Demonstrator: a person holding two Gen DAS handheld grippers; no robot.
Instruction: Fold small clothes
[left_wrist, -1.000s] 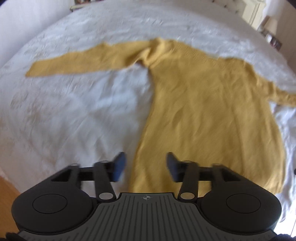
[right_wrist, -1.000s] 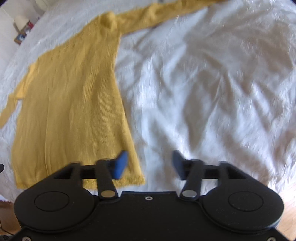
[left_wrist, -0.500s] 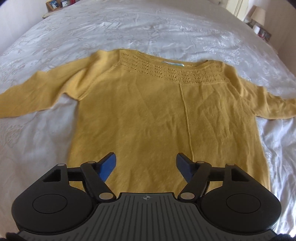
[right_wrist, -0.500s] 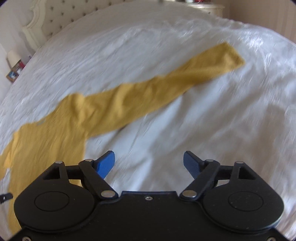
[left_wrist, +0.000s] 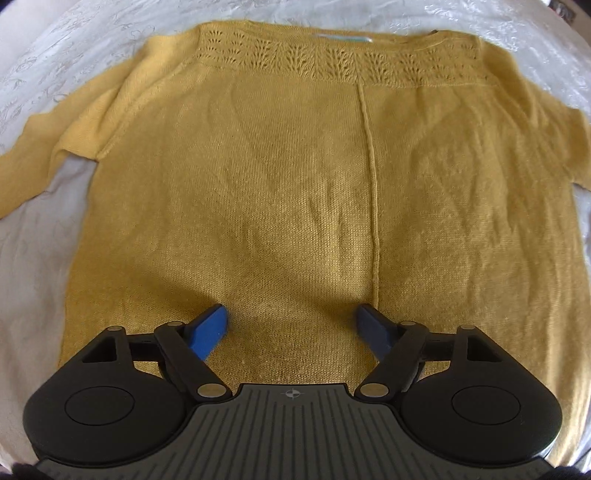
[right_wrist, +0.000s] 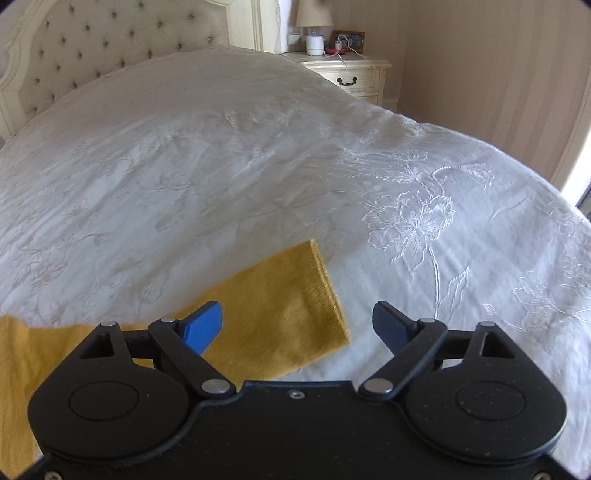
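On the white embroidered bedspread (right_wrist: 258, 155) a mustard-yellow knitted sweater (left_wrist: 295, 192) lies spread flat with its lace-patterned neckline (left_wrist: 332, 61) at the far side and both sleeves out to the sides — nothing of it is folded yet. From the left wrist view the left gripper (left_wrist: 291, 325) hangs steeply over the lower middle of the body, close to the hem, its blue fingers (left_wrist: 208, 328) spreading apart with only the flat knit below them and nothing pinched. The right gripper (right_wrist: 297, 325) sits out past the garment's side, above the end of the right sleeve (right_wrist: 295, 306); its jaws too are widening, and the cuff edge lies under the gap between them, not gripped. My reading is that this is the very start of the fold: the sweater is laid out and both hands are taking up positions for a first grasp. The likely next move is to bring the sleeve in across the body, which calls for the right gripper to drop to the cuff and close on the knit alone — not the bedspread beneath it. The left, I judge, would do well to steady the body so the loose knit does not drag.
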